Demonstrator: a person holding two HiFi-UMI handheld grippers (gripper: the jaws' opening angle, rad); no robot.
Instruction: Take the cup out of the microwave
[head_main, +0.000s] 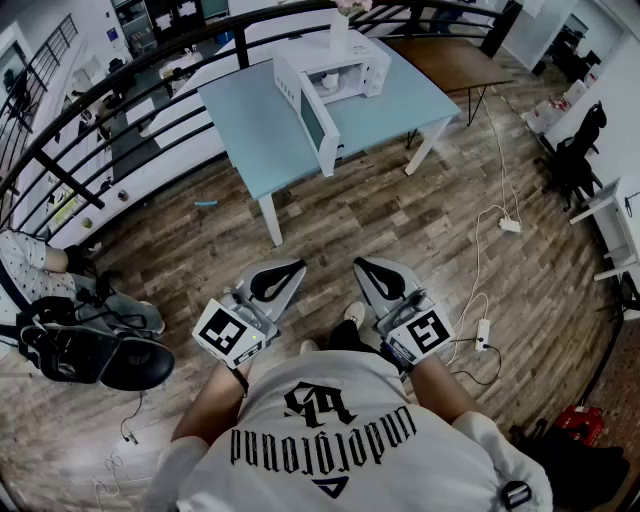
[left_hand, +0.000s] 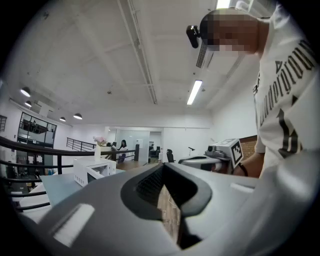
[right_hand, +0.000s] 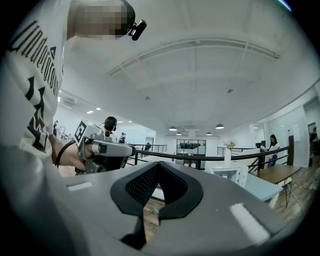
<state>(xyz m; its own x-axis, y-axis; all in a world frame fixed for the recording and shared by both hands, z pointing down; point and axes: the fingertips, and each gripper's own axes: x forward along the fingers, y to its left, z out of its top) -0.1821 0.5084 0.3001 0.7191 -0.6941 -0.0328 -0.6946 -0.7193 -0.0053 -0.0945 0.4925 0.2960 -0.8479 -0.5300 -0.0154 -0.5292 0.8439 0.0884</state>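
Approach stage. A person is standing well back from the table (head_main: 250, 130), holding the left gripper (head_main: 298, 266) and right gripper (head_main: 360, 263) level, jaws pressed together and empty. At twelve o'clock the microwave (head_main: 345, 70) is sitting door-open; the cup, presumably inside, is not showing. Next move, likely: stepping forward and spreading one gripper's jaws.

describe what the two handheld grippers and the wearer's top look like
The left gripper and right gripper both have light grey plastic bodies, with black ribbed pads lining the jaws. Each carries a white marker cube with black square patterns, one on the left and one on the right. A dark strap loops at each wrist. The person wears a white short-sleeved T-shirt with black gothic lettering.
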